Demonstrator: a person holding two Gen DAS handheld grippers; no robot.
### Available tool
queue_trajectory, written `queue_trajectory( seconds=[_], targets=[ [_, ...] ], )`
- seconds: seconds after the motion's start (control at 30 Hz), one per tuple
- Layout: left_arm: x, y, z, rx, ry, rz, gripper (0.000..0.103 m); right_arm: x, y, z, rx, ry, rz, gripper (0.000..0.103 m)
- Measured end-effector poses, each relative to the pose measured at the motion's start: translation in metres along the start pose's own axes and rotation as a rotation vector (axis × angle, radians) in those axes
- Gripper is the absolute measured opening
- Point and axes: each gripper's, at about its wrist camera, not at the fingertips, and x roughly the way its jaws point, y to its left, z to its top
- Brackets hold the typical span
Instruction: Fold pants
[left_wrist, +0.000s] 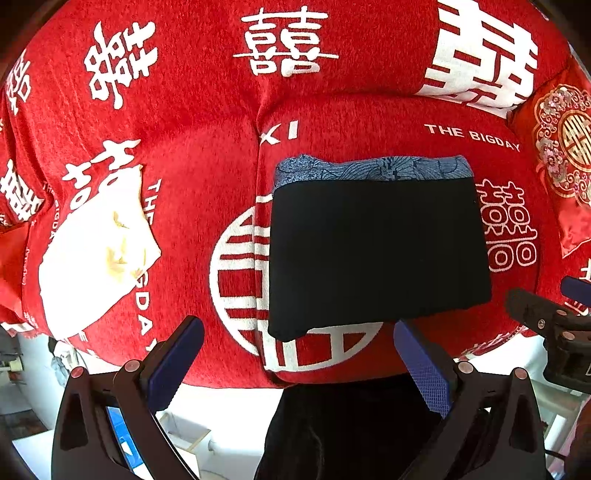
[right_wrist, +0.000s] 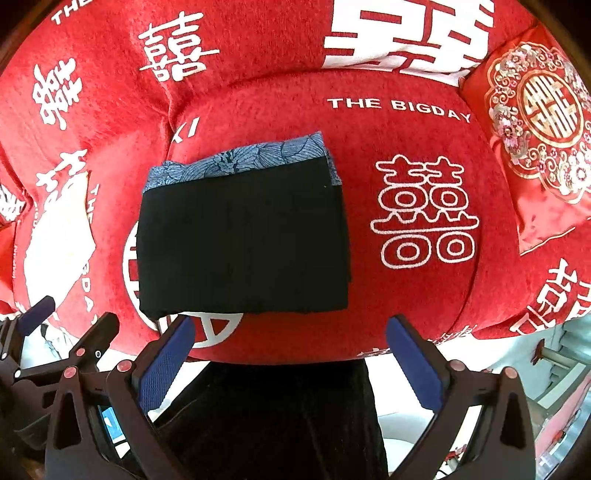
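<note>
The black pants (left_wrist: 376, 251) lie folded into a flat rectangle on a red sofa seat cushion (left_wrist: 436, 140), on top of a folded blue patterned cloth (left_wrist: 373, 168) that shows along the far edge. They also show in the right wrist view (right_wrist: 243, 243), with the blue cloth (right_wrist: 243, 157) behind. My left gripper (left_wrist: 299, 354) is open and empty, just in front of the pants' near edge. My right gripper (right_wrist: 290, 349) is open and empty, in front of the pants' near right part. The right gripper also shows at the right edge of the left wrist view (left_wrist: 554, 314).
The sofa has a red cover with white characters (right_wrist: 424, 214). A white patch with a yellow stain (left_wrist: 99, 251) lies on the left cushion. A red and gold embroidered pillow (right_wrist: 535, 122) sits at the right. The sofa's front edge (right_wrist: 314, 354) is near, with white floor below.
</note>
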Motion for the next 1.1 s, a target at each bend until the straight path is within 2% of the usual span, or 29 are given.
queue_trajectory(
  seconds=[1.1],
  targets=[
    [0.002, -0.004, 0.002, 0.029, 0.015, 0.014, 0.103, 0.000, 0.011, 0.008, -0.049, -0.003, -0.033, 0.103]
  ],
)
